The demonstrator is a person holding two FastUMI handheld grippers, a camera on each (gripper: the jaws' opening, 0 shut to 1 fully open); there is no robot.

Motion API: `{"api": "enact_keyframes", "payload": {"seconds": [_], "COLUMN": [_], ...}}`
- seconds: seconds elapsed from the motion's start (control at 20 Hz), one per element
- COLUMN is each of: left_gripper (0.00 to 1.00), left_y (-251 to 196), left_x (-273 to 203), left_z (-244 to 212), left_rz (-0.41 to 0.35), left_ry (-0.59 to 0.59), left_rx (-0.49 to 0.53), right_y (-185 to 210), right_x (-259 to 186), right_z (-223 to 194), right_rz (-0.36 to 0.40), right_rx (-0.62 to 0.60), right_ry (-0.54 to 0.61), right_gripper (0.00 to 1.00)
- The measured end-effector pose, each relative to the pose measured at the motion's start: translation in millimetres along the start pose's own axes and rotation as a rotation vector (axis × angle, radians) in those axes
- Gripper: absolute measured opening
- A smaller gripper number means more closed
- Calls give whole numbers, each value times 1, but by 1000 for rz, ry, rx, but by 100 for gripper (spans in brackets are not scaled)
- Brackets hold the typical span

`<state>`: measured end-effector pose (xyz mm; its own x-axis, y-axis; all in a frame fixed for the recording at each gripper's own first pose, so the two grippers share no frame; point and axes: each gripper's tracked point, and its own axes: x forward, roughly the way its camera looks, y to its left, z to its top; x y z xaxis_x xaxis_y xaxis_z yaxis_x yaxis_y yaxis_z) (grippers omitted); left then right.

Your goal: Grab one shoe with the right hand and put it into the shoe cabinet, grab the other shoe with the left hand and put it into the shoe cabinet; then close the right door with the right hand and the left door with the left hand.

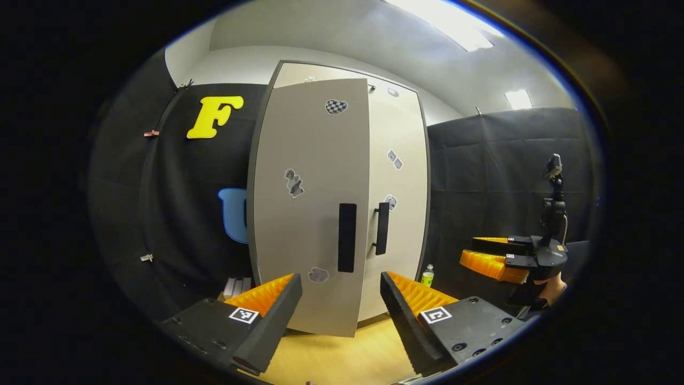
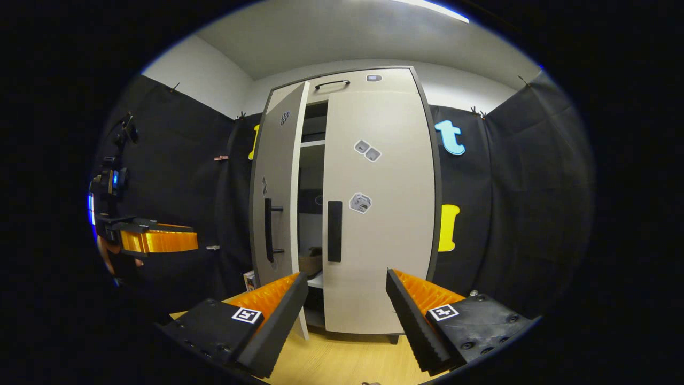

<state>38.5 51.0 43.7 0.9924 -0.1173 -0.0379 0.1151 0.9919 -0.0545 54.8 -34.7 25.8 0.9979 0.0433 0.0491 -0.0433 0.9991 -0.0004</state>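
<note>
Two handheld grippers face a tall shoe cabinet [image 2: 374, 214] with one door ajar

The right door [image 2: 382, 251] sits flush shut; the left door [image 1: 310, 214] stands partly swung out, showing shelves in the gap. The left gripper [image 1: 342, 315] and right gripper [image 2: 347, 315] each hover before the cabinet, jaws spread wide and holding nothing. Whether the shoes lie inside cannot be told. A small bottle [image 1: 427, 275] stands on the wooden floor [image 2: 342, 358] beside the cabinet

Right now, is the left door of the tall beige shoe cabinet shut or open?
Open: the left door stands ajar, a dark gap with shelves showing between it and the shut right door.
</note>
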Motion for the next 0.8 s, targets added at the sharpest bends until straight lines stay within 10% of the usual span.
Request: {"api": "enact_keyframes", "payload": {"seconds": [0.8], "left_gripper": [95], "left_y": [13], "left_x": [-24], "left_z": [-1], "left_rz": [32], "left_ry": [-31], "left_rx": [-2], "right_y": [17], "right_x": [-19], "right_z": [0], "right_rz": [-9], "right_rx": [20], "right_ry": [20], "right_gripper": [97]}}
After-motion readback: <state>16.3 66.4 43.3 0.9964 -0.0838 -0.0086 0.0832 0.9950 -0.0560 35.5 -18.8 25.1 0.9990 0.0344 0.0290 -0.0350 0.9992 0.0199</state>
